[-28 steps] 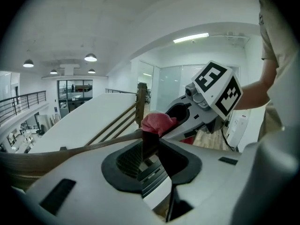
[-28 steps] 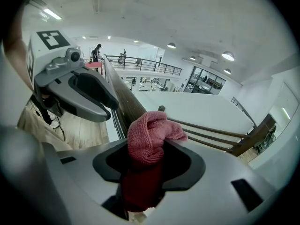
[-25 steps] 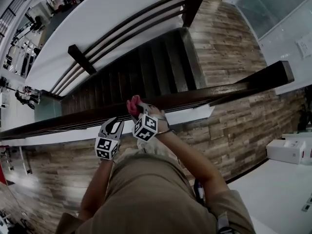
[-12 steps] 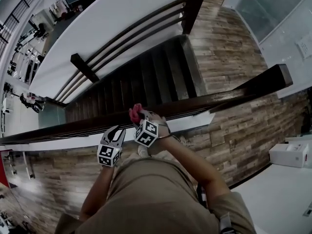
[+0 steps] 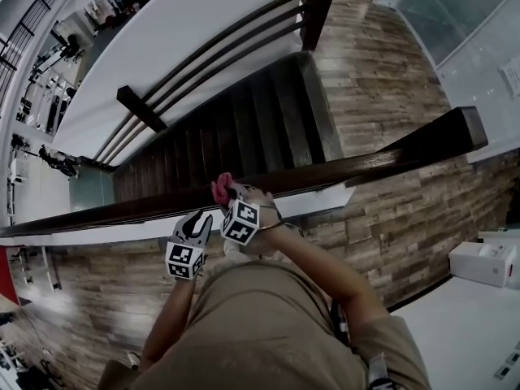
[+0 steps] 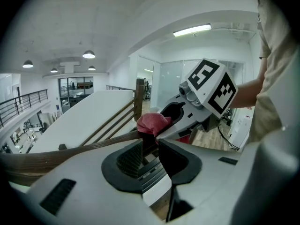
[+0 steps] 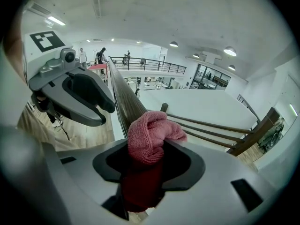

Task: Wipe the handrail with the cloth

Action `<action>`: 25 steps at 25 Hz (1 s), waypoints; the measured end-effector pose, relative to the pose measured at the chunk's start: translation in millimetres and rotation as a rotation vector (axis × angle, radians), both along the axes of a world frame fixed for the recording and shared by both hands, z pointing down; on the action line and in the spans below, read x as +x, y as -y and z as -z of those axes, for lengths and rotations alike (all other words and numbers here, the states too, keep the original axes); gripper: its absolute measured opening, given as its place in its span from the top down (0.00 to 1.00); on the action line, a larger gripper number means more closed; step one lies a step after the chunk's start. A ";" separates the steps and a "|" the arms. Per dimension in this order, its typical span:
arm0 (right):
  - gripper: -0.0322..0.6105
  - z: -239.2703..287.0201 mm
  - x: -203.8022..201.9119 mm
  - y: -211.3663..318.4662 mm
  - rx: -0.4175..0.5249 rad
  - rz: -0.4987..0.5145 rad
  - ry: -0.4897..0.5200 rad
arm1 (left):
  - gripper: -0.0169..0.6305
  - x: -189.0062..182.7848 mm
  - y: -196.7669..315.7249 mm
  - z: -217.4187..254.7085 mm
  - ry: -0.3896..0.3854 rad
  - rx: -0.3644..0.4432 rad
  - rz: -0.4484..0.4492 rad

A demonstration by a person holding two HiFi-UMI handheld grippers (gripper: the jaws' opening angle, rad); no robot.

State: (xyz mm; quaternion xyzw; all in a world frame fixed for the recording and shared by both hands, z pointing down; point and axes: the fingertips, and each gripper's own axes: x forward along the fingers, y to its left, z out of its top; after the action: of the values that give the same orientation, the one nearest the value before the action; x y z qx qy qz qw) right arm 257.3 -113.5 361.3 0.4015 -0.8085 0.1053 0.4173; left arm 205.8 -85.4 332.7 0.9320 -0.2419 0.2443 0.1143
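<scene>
The dark wooden handrail (image 5: 366, 162) crosses the head view from lower left to upper right. A red cloth (image 5: 219, 187) lies bunched on top of it, and my right gripper (image 5: 226, 189) is shut on that cloth. In the right gripper view the cloth (image 7: 152, 135) fills the right gripper (image 7: 150, 149), with the handrail (image 7: 123, 97) running away ahead. My left gripper (image 5: 197, 219) hangs just left of it, beside the rail on the near side, open with nothing between its jaws. The left gripper view shows the left gripper (image 6: 151, 146), the cloth (image 6: 152, 123) and the handrail (image 6: 56, 153).
Beyond the rail a dark staircase (image 5: 244, 112) drops away, with a second railing and its post (image 5: 140, 108) on the far side. I stand on a wood-plank floor (image 5: 390, 218). A white box (image 5: 479, 260) sits at the right, and a glass wall (image 5: 455, 15) stands at the upper right.
Both grippers have travelled a little along the rail together with the person. The cloth stays in the right gripper on the rail. The left gripper's jaws stand as before.
</scene>
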 end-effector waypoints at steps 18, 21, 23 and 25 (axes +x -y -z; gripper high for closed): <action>0.64 2.1 150.6 -52.0 0.014 0.002 -0.002 | 0.80 142.6 -40.6 7.5 0.032 0.032 0.004; 0.64 2.5 173.6 -60.0 0.014 0.007 -0.001 | 0.80 163.5 -49.0 9.9 0.031 0.038 0.019; 0.64 2.0 189.2 -66.8 0.012 0.009 0.003 | 0.80 178.2 -56.4 10.0 0.031 0.041 0.027; 0.64 1.7 205.8 -74.0 0.012 0.008 0.004 | 0.80 194.1 -64.1 9.7 0.031 0.043 0.029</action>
State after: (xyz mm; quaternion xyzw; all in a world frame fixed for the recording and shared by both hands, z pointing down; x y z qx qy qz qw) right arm 463.1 -39.5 359.6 0.4004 -0.8116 0.0996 0.4136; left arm 399.9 -21.3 323.1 0.9268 -0.2623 0.2517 0.0940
